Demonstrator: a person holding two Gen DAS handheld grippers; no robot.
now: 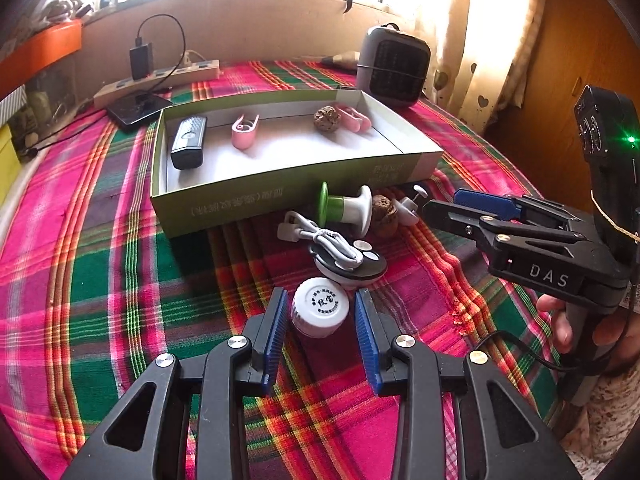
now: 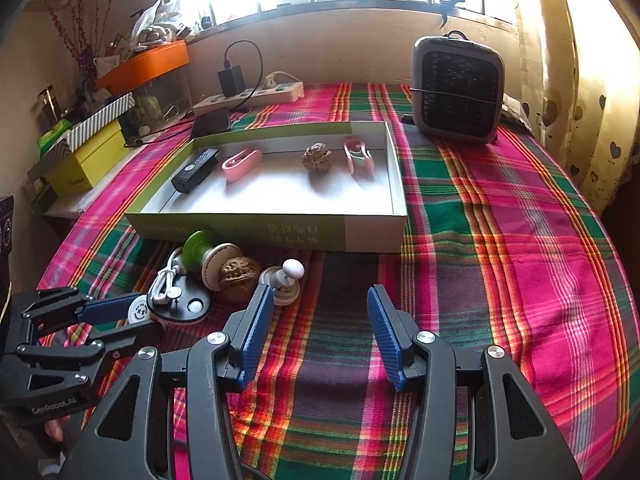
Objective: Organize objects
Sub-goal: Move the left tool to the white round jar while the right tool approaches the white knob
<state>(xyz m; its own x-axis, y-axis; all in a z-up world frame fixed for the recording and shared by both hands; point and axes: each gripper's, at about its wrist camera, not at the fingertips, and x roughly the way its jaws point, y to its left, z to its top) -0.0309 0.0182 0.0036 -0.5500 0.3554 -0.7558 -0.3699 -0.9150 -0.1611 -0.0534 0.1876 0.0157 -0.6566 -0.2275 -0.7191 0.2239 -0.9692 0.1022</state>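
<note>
A small white bottle (image 1: 319, 308) stands on the plaid cloth between the blue pads of my left gripper (image 1: 320, 312), with a slim gap on each side; the jaws are open. From the right wrist view, the left gripper (image 2: 150, 313) straddles that bottle (image 2: 138, 313). My right gripper (image 2: 320, 320) is open and holds nothing; it hovers over bare cloth just right of the pile. A green-and-white box (image 1: 280, 196) holds a black device (image 1: 189, 142), two pink clips and a rough nut (image 1: 327, 118). In front lie a green spool (image 1: 344, 206), a walnut (image 2: 238, 274), a white knob (image 2: 286, 276) and a cable on a black disc (image 1: 352, 264).
A grey heater (image 2: 458, 88) stands behind the box at the right. A power strip (image 2: 252, 96), a charger and a phone (image 1: 138, 110) lie at the back left. Yellow and orange boxes (image 2: 88, 160) crowd the left edge. A curtain hangs along the right side.
</note>
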